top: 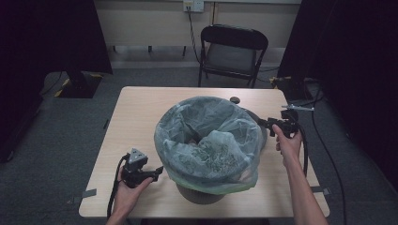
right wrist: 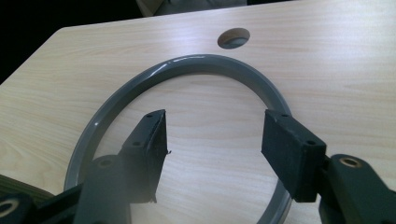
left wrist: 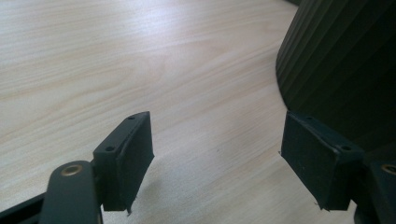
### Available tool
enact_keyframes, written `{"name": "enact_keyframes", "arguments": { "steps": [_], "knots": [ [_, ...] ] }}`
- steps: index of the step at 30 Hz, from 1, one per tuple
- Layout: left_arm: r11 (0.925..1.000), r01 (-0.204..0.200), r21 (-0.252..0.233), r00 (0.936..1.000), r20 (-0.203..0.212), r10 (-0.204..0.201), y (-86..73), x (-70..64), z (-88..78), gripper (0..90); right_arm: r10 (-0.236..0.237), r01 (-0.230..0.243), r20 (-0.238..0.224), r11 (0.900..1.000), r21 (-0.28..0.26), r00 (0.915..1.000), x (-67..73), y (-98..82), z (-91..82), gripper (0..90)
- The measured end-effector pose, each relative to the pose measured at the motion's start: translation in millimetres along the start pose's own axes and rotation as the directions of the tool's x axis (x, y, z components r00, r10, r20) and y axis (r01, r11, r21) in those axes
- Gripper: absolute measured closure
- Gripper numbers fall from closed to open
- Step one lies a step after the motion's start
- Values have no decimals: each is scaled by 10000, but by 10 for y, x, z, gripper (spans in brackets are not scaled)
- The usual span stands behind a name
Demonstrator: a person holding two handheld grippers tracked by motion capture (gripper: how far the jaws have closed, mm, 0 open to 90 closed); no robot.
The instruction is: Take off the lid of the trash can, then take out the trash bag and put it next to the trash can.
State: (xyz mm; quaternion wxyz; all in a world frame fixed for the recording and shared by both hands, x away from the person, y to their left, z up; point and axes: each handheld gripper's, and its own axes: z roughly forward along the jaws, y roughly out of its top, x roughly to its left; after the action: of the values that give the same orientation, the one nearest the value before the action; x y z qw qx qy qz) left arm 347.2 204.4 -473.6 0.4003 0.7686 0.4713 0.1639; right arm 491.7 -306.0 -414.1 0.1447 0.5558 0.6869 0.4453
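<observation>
From above, a bag-lined bin point(top: 206, 154) stands near the tabletop's point(top: 136, 112) front edge between the left gripper point(top: 158, 171) and right gripper point(top: 261, 123), while the left gripper view shows its jaws apart beside the bin's dark wall point(left wrist: 345, 60), and the right gripper view shows parted, empty jaws above a grey ring point(right wrist: 187, 65).
</observation>
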Motion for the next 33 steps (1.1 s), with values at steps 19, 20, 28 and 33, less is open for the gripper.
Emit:
{"name": "enact_keyframes", "arguments": {
  "steps": [19, 20, 28, 33],
  "knots": [
    [9920, 500, -1163, 9906, 1323, -344, 312, -156, -435, 301, -441, 354, -1709, 9979, -534, 9843, 557, 127, -500, 430],
    [9911, 502, -1234, 9902, 1355, -333, 328, -154, -465, 304, -481, 389, -1662, 9976, -581, 9849, 574, 135, -534, 432],
    [9757, 789, -2047, 9858, 1612, -459, 479, -126, -748, 323, -634, 459, -1857, 9942, -972, 9805, 677, 195, -719, 447],
    [9687, 630, -2402, 9853, 1691, -221, 593, -146, -907, 315, -901, 673, -1891, 9900, -1238, 9778, 790, 259, -827, 450]
  ]
}}
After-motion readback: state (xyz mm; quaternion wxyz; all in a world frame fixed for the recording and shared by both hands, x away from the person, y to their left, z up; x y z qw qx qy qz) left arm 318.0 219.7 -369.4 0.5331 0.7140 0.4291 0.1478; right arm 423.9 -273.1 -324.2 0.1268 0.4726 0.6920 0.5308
